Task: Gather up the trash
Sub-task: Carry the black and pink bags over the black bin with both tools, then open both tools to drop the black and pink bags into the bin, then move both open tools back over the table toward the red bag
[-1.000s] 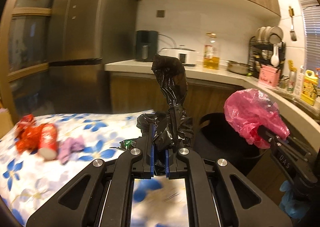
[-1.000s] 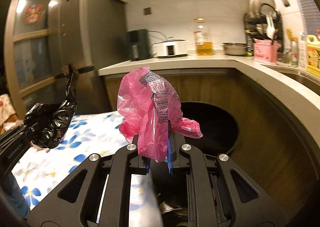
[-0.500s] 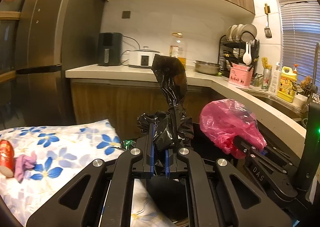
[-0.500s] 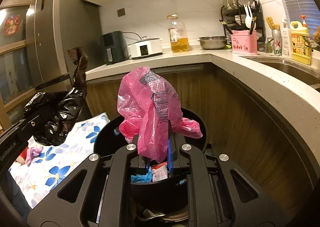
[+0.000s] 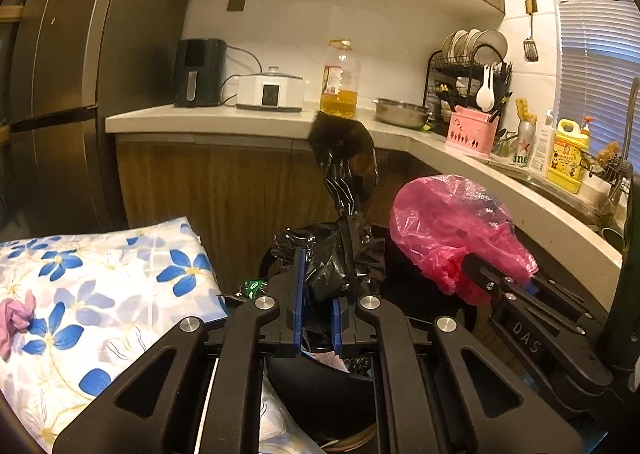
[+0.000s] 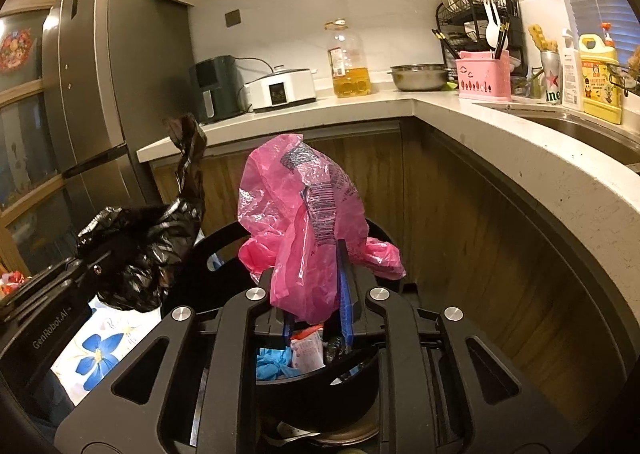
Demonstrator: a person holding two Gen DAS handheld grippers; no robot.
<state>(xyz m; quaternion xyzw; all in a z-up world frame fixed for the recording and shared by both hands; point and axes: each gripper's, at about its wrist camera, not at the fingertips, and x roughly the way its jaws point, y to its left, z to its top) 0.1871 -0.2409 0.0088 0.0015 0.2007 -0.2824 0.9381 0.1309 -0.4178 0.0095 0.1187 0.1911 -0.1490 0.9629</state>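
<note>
1. Left wrist view: the black bag (image 5: 340, 254) is pinched between the left gripper (image 5: 317, 318) pads, jaws opening, over the black bin (image 5: 320, 386). It could be snagged on the rim or dropped onto the floral cloth (image 5: 100, 294).

2. Right wrist view: the pink bag (image 6: 304, 221) sits between the right gripper (image 6: 316, 318) fingers, jaws opening, above the bin (image 6: 312, 394). Probably still touched by the pads, hard to tell; it could cling or drift sideways.
</note>
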